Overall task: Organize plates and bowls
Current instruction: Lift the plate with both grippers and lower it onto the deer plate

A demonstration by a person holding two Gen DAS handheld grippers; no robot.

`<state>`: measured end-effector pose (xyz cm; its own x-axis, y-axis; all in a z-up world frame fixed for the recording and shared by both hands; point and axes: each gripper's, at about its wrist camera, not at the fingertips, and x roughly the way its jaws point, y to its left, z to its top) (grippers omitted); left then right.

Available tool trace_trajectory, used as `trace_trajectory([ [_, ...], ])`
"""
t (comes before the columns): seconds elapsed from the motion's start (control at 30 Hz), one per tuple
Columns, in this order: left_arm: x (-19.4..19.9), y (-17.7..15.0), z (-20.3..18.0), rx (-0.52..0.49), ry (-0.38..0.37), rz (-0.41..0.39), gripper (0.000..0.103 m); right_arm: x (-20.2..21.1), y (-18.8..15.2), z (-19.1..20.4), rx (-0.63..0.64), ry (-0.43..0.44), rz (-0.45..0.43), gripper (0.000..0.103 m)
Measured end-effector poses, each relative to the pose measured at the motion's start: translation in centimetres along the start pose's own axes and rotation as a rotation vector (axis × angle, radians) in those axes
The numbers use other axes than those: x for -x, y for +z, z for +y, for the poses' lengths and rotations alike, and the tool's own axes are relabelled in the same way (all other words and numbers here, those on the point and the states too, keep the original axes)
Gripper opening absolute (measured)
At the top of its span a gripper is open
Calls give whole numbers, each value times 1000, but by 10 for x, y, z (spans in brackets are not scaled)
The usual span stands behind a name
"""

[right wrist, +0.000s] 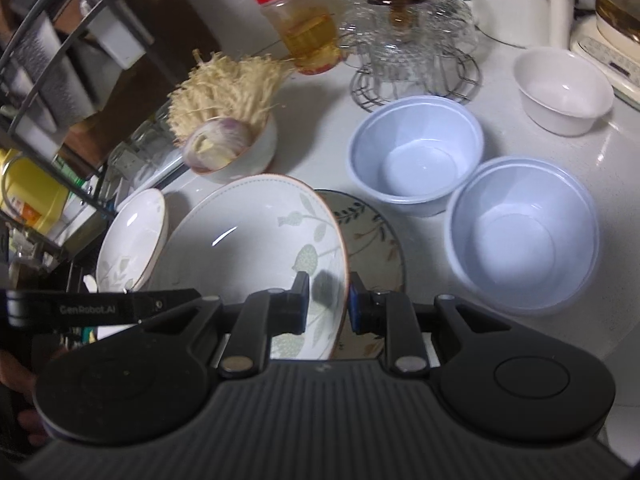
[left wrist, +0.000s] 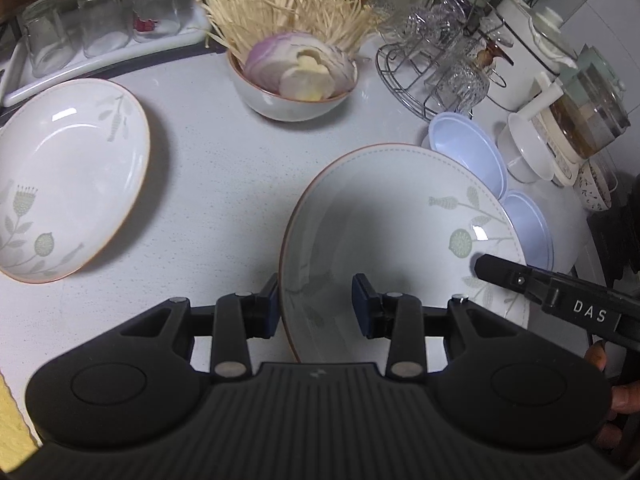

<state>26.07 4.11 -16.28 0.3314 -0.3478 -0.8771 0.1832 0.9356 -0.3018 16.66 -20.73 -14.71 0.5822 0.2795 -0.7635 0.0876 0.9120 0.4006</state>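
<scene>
Hand-held gripper, my right [right wrist: 328, 304], clamped on the leaf-patterned plate's [right wrist: 256, 240] right rim; my left hand-held gripper [left wrist: 316, 304] straddles its opposite rim, whether it presses I cannot tell. Plate tilted above the white surface [left wrist: 224, 200], over a dark floral plate [right wrist: 372, 236]. Second leaf plate [left wrist: 68, 176] left, two blue bowls [right wrist: 416, 156] right.

Two bowls [right wrist: 416, 156] right of held plate [right wrist: 256, 248].
</scene>
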Motion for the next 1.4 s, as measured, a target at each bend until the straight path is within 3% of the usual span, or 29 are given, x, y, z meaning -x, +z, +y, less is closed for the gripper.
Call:
trace_trajectory([
  [0.2,-18,1,-14,-18,35,48,42,-9,-1,-19,-46,-7,17,23],
  [0.57,-28,8,-30,-33,110,61,42,-14,-3,-26,-14,-18,28,23],
  [0.83,-41,6,-48,-49,142,96,42,-17,3,-34,22,-79,66,23],
  [1.03,-42,3,-51,-29,192,91,43,-19,6,-34,47,-60,72,23],
  [1.4,-32,2,-44,6,209,43,43,-34,11,-27,67,-64,98,22],
])
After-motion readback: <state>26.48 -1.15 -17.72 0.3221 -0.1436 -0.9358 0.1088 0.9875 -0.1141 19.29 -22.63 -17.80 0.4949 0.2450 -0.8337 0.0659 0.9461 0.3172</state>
